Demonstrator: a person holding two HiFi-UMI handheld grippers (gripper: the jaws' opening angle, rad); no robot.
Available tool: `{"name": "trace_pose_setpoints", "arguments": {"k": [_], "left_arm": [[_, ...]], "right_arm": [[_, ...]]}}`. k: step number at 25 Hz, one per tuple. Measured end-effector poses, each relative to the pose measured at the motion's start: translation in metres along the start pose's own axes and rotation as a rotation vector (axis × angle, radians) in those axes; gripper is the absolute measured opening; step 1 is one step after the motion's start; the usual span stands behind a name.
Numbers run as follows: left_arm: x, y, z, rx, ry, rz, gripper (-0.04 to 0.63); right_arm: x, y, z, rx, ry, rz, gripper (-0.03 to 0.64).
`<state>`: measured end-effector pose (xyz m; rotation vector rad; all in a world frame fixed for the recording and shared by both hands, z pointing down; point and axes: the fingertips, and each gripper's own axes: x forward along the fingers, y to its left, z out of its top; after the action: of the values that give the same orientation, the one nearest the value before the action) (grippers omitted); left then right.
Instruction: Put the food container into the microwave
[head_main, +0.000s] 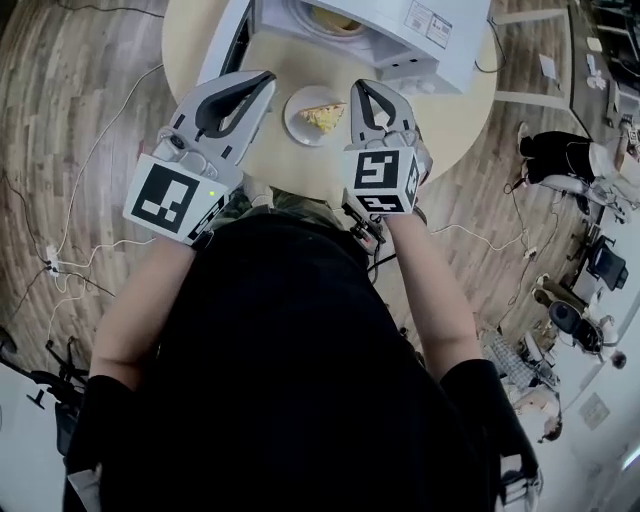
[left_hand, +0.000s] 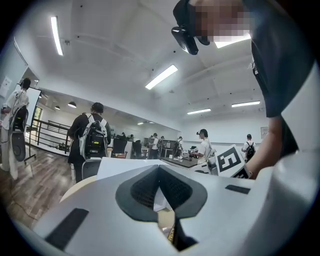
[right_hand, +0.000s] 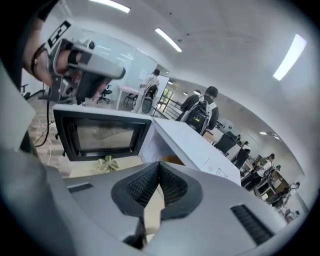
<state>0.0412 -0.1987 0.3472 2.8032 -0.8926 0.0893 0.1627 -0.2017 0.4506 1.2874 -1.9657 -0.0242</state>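
The food container (head_main: 318, 115), a small white round dish holding yellow food, sits on the round table (head_main: 200, 40) in front of the microwave (head_main: 420, 30). The microwave's door (head_main: 226, 40) stands open to the left. In the head view my left gripper (head_main: 262, 80) hovers just left of the dish and my right gripper (head_main: 360, 90) just right of it. Both are shut with nothing between the jaws and neither touches the dish. The right gripper view shows the open door (right_hand: 100, 132) and the white microwave body (right_hand: 195, 145) ahead.
A small green leafy bit (right_hand: 106, 163) lies on the table below the door. Cables (head_main: 60, 265) trail over the wooden floor at left. Several people (left_hand: 90, 137) stand in the room behind, along with desks and chairs (head_main: 590, 260).
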Motion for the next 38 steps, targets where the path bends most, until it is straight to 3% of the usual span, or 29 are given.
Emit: {"name": "trace_pose_setpoints", "arguments": {"k": [7,11,17,27,38], "left_arm": [[-0.005,-0.014,0.018,0.071,-0.045,-0.072,0.02],[-0.013,-0.019,0.025,0.085,-0.056,-0.096,0.02],[-0.03,-0.021,0.034,0.091,-0.079,-0.101,0.02],[-0.06,-0.022,0.046,0.062,-0.134,-0.076,0.02],[-0.084,-0.023,0.046,0.077,-0.148,-0.082,0.02]], "right_arm": [[-0.065,-0.032,0.025,0.348,-0.2,-0.171,0.015],[-0.098,-0.046,0.017,0.465,-0.272,-0.26,0.015],[-0.126,-0.043,0.008,0.631,-0.346,-0.3,0.015],[-0.15,-0.027,0.005,0.695,-0.404,-0.327,0.015],[-0.16,-0.001,0.02,0.638,-0.415,-0.327,0.015]]}}
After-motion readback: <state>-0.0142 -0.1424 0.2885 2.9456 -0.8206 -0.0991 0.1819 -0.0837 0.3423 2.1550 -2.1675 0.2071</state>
